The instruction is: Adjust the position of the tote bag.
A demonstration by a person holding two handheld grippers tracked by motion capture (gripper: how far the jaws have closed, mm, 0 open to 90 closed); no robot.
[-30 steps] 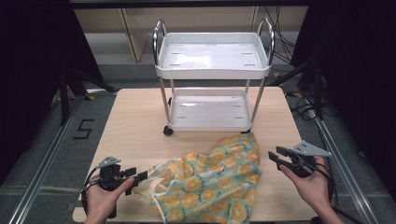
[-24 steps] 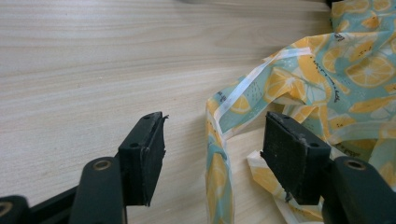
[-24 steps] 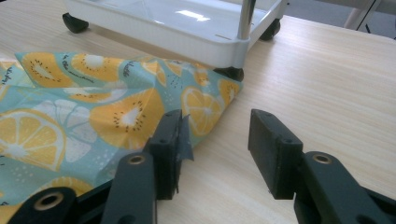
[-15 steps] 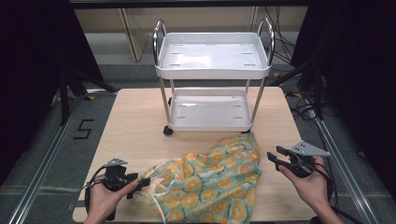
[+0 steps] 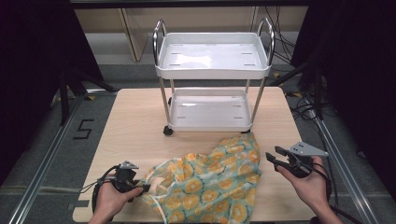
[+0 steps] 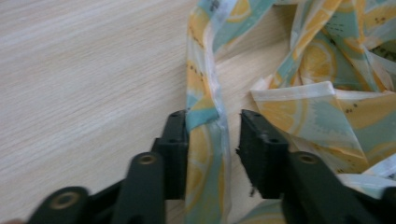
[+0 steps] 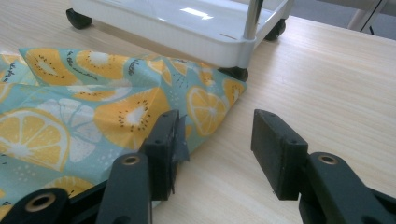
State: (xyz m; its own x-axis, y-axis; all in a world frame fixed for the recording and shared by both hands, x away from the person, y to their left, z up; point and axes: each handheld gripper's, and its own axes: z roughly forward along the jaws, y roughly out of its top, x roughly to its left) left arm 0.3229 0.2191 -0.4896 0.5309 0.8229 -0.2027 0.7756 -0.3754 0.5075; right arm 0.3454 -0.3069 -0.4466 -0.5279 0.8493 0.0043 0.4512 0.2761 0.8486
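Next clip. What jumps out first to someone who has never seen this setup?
A bright lemon-print cloth lies crumpled on the near part of the wooden table, one corner reaching a caster of the white two-shelf cart standing at the far side. The left gripper has a strip of the cloth between its open jaws, while the right gripper is open at the cloth's right edge.

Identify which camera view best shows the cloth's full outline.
The high view: the fruit-print cloth lies spread across the table's near edge, almost wholly visible. The left gripper view shows a strip between its jaws; the right gripper view shows one corner reaching the cart.
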